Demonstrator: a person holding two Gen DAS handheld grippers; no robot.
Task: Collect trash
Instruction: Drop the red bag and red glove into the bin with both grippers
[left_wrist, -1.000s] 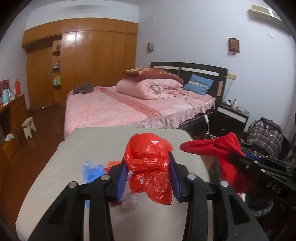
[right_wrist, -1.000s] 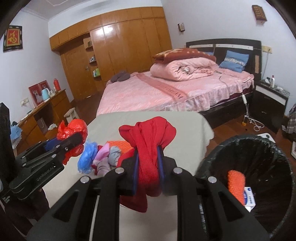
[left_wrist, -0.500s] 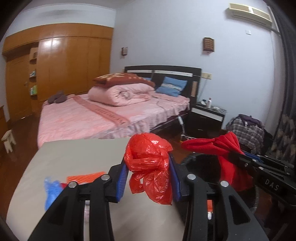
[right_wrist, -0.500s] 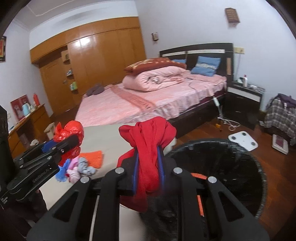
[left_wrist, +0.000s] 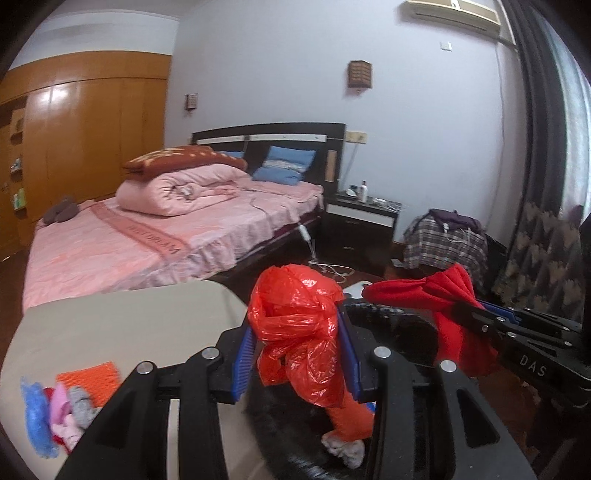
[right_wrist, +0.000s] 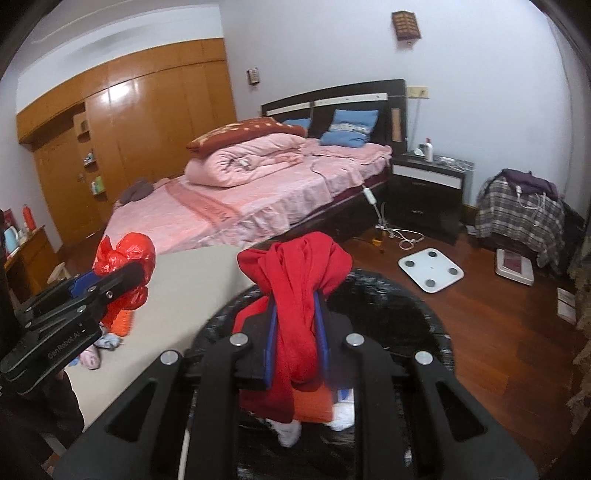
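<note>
My left gripper (left_wrist: 295, 354) is shut on a crumpled red plastic bag (left_wrist: 299, 325), held over the near rim of the black-lined trash bin (left_wrist: 391, 314). My right gripper (right_wrist: 295, 343) is shut on a bunched red cloth (right_wrist: 295, 295) and hangs over the middle of the bin (right_wrist: 413, 317). An orange item (left_wrist: 351, 417) and white scraps lie inside the bin. In the right wrist view the left gripper (right_wrist: 107, 280) with its red bag (right_wrist: 125, 258) is at the left, above the beige table (right_wrist: 192, 280).
Small trash pieces, blue, pink and grey, plus an orange mat (left_wrist: 88, 380), lie on the table's left part. Behind are a pink bed (right_wrist: 258, 192), a dark nightstand (right_wrist: 428, 177), a white scale (right_wrist: 430, 269) on the wooden floor and a plaid-covered heap (right_wrist: 517, 214).
Both grippers have swung right together, from above the table to above the bin, each keeping its load. The table and its scraps have slid to the left of both views.
</note>
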